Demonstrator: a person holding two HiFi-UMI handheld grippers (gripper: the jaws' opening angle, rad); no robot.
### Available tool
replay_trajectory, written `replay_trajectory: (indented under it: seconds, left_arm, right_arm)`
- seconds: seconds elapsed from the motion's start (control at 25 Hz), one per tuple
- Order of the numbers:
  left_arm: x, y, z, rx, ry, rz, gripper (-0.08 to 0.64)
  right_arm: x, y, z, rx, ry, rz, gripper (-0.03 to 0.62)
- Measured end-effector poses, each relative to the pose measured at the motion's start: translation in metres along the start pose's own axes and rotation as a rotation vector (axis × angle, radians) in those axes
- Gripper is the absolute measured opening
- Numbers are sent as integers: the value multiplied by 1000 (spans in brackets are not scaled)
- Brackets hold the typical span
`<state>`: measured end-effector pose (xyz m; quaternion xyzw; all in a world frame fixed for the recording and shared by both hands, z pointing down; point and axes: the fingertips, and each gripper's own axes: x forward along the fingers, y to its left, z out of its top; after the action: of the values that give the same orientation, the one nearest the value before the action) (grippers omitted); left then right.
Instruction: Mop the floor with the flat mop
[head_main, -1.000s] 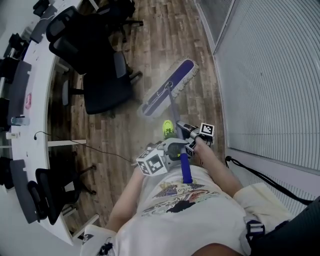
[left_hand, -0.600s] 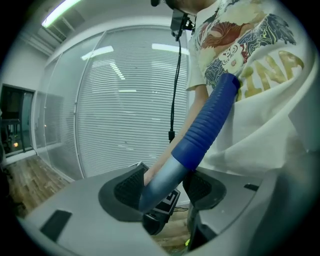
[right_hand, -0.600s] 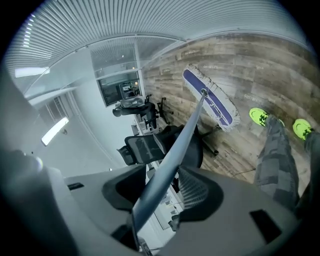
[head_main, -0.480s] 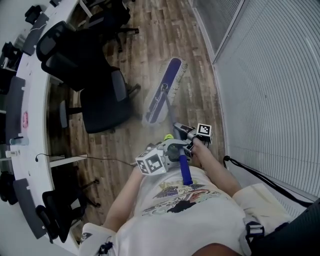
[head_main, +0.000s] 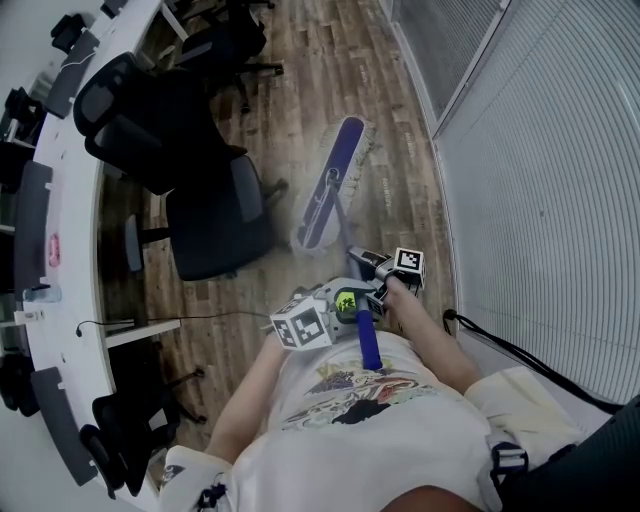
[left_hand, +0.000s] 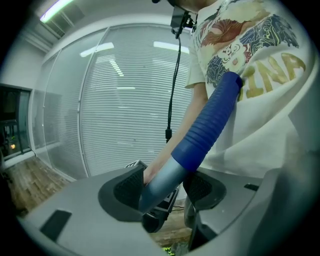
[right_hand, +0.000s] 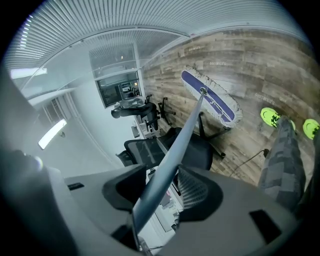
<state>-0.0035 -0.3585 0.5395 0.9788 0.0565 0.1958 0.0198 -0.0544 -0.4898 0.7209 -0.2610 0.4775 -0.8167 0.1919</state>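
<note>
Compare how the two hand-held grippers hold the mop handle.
The left hand-held gripper clamps the mop handle just below its blue grip; the right hand-held gripper clamps bare grey shaft nearer the mop head. The left faces the blinds, the right the floor. The left's jaws have just been opening, handle between them. Both grip one handle.

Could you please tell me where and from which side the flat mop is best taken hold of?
Grip the handle high up, at the blue ribbed sleeve or the bare grey shaft just below, closing across it from the side. It is a slim round tube slanting up from the wide head, which lies flat on the floor.
</note>
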Motion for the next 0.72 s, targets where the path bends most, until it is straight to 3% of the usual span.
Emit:
replay_trajectory:
  seconds: [0.36, 0.72]
  left_arm:
    - [12, -29, 2, 93, 84, -82, 216]
    - [49, -139, 13, 79, 62, -57, 216]
  right_arm:
    - [-25, -9, -15, 74, -69, 1, 183]
    - [-110, -58, -77, 50, -53, 3, 183]
